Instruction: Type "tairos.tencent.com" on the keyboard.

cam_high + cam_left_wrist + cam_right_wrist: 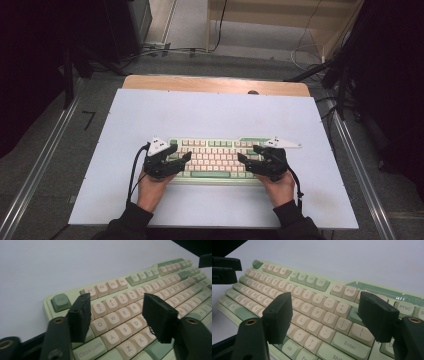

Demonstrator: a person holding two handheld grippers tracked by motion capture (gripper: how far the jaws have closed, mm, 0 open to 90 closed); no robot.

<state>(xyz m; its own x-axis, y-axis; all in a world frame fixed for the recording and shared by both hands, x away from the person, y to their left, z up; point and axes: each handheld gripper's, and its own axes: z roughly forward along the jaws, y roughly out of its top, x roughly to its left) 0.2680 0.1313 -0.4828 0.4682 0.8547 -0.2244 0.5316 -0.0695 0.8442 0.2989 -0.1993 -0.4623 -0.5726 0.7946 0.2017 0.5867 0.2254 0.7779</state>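
Note:
A pale green keyboard (215,160) with cream keys lies on the white table top, near the front. My left gripper (181,154) hovers over the keyboard's left end, jaws open. In the left gripper view the keyboard (125,282) runs off to the right, and the left gripper (116,302) has its black pads apart above the Q, W, A and S keys, with nothing between them. My right gripper (247,154) hovers over the right end, also open. In the right gripper view the right gripper (324,300) straddles the keyboard (307,280) around the P, L and Enter keys.
The white board (210,115) covers most of a wooden table (200,82). Metal rails (45,160) run along both sides on the floor. Cables and a wooden shelf unit (280,20) sit beyond the far edge. A cable (134,170) trails from each gripper.

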